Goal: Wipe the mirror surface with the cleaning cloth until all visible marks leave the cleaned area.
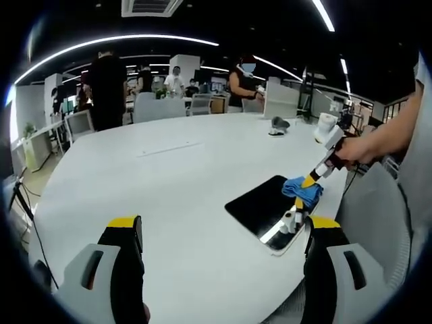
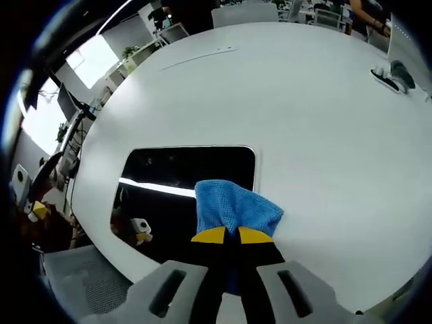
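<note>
While angled down, right claw point(image 2: 225, 235) on mirror point(image 2: 175, 169)

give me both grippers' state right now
left gripper: open, holding nothing
right gripper: shut on the blue cloth, over the mirror

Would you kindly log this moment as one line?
right gripper: shut on blue cloth | cloth: on mirror edge | left gripper: open, above table

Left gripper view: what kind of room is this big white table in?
Probably an open office: the white table sits under long ceiling light strips, with office chairs and people standing behind.
</note>
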